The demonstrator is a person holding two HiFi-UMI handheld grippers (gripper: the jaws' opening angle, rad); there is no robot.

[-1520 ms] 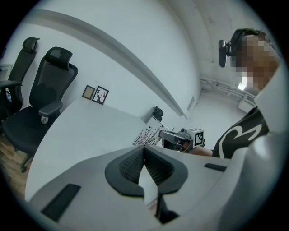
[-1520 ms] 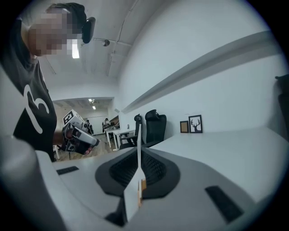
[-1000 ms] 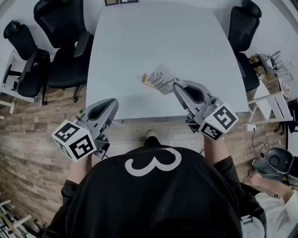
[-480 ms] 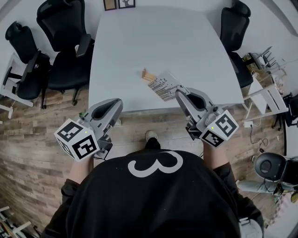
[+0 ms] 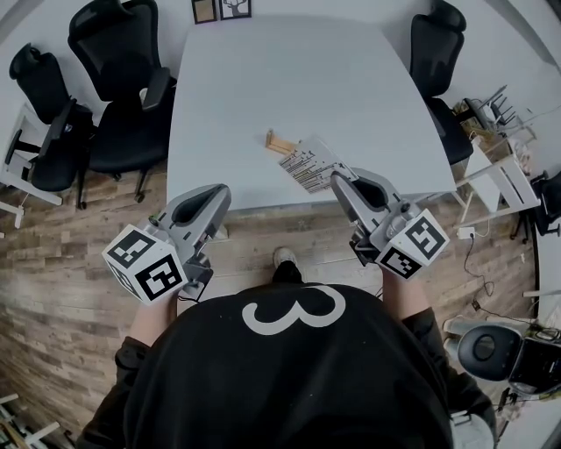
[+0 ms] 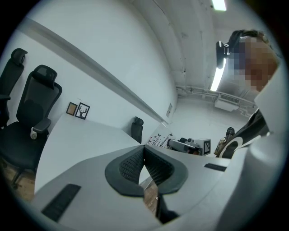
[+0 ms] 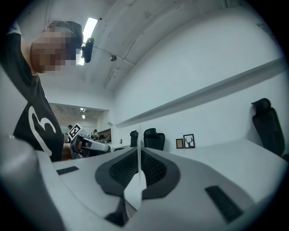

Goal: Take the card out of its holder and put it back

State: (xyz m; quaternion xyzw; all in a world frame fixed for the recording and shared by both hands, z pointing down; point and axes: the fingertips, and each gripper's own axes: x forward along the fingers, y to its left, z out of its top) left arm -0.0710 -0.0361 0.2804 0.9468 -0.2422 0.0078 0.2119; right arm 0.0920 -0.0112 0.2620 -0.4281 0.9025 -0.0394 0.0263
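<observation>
A small wooden card holder [image 5: 279,142] lies on the grey table [image 5: 298,79], near its front edge. The white printed card [image 5: 308,164] hangs just right of the holder and nearer to me, apart from it. My right gripper [image 5: 337,180] is shut on the card's near corner. In the right gripper view the card [image 7: 135,191] shows as a thin white edge pinched between the dark pads of the right gripper [image 7: 139,158]. My left gripper [image 5: 219,195] hovers at the table's front left edge, with its pads of the left gripper [image 6: 144,151] touching and nothing between them.
Black office chairs stand at the table's left [image 5: 114,79] and right [image 5: 438,53]. Two framed pictures [image 5: 219,9] lean at the far edge. A white rack [image 5: 500,105] stands to the right. Wooden floor [image 5: 53,281] lies below my grippers.
The card, earlier right against the holder, has come away from it toward me and to the right in the right gripper. The left gripper has lifted slightly.
</observation>
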